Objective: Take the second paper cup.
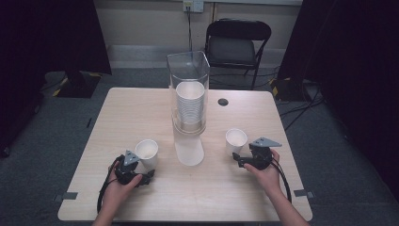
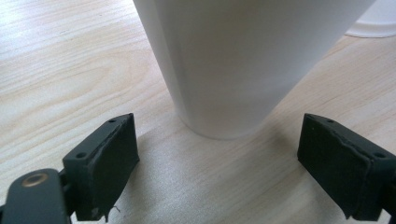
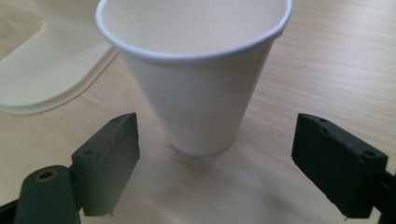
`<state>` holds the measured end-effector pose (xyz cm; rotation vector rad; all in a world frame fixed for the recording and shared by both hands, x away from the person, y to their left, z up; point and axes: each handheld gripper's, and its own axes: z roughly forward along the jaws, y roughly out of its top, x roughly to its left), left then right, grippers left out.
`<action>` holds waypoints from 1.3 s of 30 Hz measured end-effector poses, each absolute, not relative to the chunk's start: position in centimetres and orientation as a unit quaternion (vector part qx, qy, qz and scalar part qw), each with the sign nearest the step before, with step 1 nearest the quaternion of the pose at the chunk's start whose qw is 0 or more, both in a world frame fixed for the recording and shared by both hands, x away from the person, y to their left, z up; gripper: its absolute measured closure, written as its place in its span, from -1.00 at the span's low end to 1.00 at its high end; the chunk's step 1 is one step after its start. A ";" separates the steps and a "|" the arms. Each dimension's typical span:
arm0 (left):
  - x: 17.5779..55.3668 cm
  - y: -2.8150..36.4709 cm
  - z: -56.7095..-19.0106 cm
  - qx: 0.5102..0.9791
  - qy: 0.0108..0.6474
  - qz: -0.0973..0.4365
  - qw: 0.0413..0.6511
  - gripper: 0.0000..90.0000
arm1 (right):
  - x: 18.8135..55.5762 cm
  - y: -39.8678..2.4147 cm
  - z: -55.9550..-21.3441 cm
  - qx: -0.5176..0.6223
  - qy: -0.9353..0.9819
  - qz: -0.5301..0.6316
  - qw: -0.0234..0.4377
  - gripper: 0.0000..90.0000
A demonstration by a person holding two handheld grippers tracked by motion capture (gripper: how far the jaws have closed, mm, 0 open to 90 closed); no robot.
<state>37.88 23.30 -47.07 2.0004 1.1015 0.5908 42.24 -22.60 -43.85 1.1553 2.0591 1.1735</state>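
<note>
Toward the lower left of the high view, the left claw (image 1: 147, 176) sits just below a white paper cup (image 1: 147, 152) standing upright on the tabletop (image 1: 141, 108). Its own view shows the jaws spread wide, with the cup (image 2: 233, 65) close ahead of them and touched by neither pad. At lower right, the right claw (image 1: 239, 160) rests beside a second paper cup (image 1: 235, 140), also upright; in the right gripper view that cup (image 3: 196, 84) stands just beyond the parted jaws, free of both.

At centre frame a clear dispenser (image 1: 188, 89) holds a stack of cups (image 1: 190, 106) above a pale base plate (image 1: 189, 148).

Both cups are light, empty and unrestrained, so the main risk is a knock. If either claw advances off-centre, one pad would likely meet the wall first and push the cup aside or tip it over. Closing too hard would probably crease the thin paper. A careless sweep toward the middle could strike the dispenser.
</note>
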 end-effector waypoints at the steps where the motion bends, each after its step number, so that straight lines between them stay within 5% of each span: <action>1: 37.9 23.3 -47.1 0.784 0.432 0.231 0.382 -0.74 | 42.1 -22.8 -43.9 0.423 0.759 0.431 0.246 -0.68; 39: 37.9 23.3 -47.1 0.784 0.432 0.232 0.382 -0.74 | 36.7 -28.2 -44.9 0.411 0.780 0.421 0.210 -0.68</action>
